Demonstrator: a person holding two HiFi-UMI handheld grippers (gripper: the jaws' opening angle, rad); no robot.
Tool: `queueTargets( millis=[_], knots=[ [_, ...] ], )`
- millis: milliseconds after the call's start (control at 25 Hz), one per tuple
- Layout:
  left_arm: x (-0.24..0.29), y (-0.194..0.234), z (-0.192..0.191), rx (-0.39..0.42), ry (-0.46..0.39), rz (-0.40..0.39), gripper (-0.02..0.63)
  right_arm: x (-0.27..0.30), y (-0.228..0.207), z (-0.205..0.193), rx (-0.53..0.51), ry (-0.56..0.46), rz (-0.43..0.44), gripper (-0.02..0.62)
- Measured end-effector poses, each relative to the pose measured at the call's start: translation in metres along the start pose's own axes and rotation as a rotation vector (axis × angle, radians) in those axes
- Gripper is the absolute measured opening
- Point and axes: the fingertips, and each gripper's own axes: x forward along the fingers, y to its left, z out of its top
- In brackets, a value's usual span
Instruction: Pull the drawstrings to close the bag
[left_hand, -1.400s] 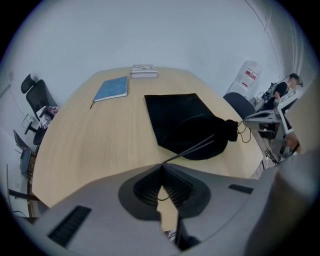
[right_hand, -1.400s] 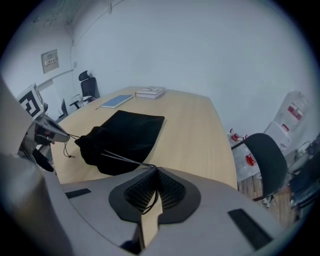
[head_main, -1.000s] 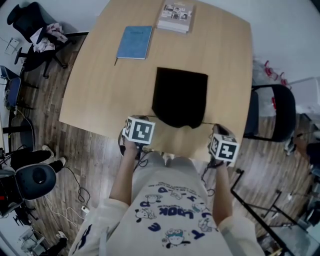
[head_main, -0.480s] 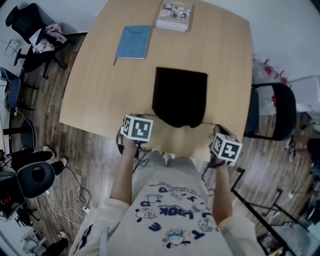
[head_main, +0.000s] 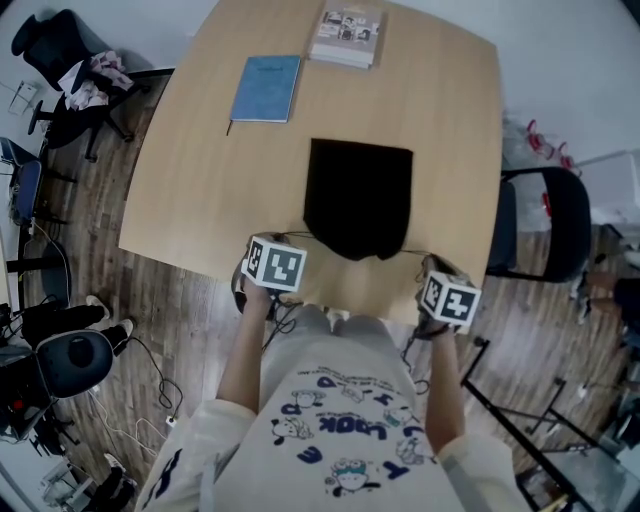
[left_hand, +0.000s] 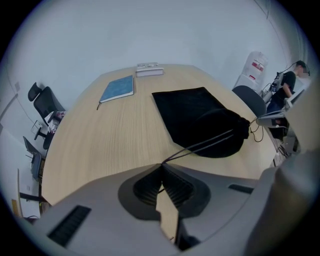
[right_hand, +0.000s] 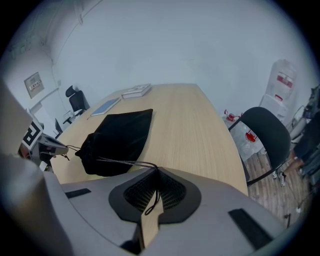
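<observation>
A black drawstring bag (head_main: 358, 195) lies flat on the wooden table (head_main: 200, 170), its gathered mouth toward the near edge. My left gripper (left_hand: 162, 167) is shut on the left drawstring (left_hand: 200, 146), which runs taut to the bunched bag mouth (left_hand: 240, 130). My right gripper (right_hand: 155, 172) is shut on the right drawstring (right_hand: 120, 162), stretched from the bag (right_hand: 120, 135). In the head view the left gripper (head_main: 272, 262) and the right gripper (head_main: 447, 297) flank the bag mouth at the table's near edge, wide apart.
A blue notebook (head_main: 267, 87) and a stack of booklets (head_main: 349, 35) lie at the table's far side. A black chair (head_main: 545, 225) stands right of the table. Another office chair (head_main: 65, 55) stands on the wooden floor at far left.
Both grippers stay shut on the cords. The bag mouth looks slightly more gathered; the right gripper has shifted a little outward.
</observation>
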Motion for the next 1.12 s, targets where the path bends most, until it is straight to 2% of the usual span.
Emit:
queueTargets(
  millis=[80, 160, 240, 360, 480, 600, 760, 840, 920, 1040, 1120],
  knots=[
    [-0.003, -0.007, 0.001, -0.002, -0.016, -0.022, 0.005, -0.001, 0.003, 0.001, -0.022, -0.006, 0.004, 0.002],
    [-0.008, -0.012, 0.006, -0.012, -0.042, -0.043, 0.006, -0.004, 0.009, 0.001, -0.005, -0.015, 0.044, 0.002],
    [-0.015, -0.017, 0.012, -0.012, -0.076, -0.077, 0.006, -0.010, 0.017, 0.004, 0.006, -0.029, 0.085, 0.038],
    [-0.030, -0.019, 0.016, 0.017, -0.113, -0.117, 0.036, -0.023, 0.022, 0.006, -0.033, -0.042, 0.108, 0.164],
    [-0.046, -0.016, 0.018, 0.036, -0.154, -0.127, 0.099, -0.040, 0.022, 0.015, -0.041, -0.090, 0.117, 0.183],
    [-0.070, -0.021, 0.029, 0.035, -0.224, -0.145, 0.101, -0.069, 0.025, 0.041, 0.001, -0.209, 0.140, 0.183],
    [-0.116, -0.028, 0.060, 0.035, -0.363, -0.150, 0.100, -0.107, 0.043, 0.084, 0.017, -0.393, 0.181, 0.175],
    [-0.139, -0.034, 0.078, 0.025, -0.446, -0.156, 0.100, -0.123, 0.050, 0.106, 0.011, -0.477, 0.166, 0.102],
    [-0.163, -0.040, 0.096, 0.013, -0.548, -0.160, 0.097, -0.137, 0.058, 0.124, 0.011, -0.543, 0.157, 0.056],
    [-0.197, -0.048, 0.120, 0.018, -0.703, -0.119, 0.025, -0.156, 0.075, 0.144, -0.006, -0.633, 0.179, 0.038],
    [-0.215, -0.055, 0.134, 0.043, -0.786, -0.077, 0.005, -0.168, 0.085, 0.155, -0.035, -0.691, 0.175, 0.037]
  ],
)
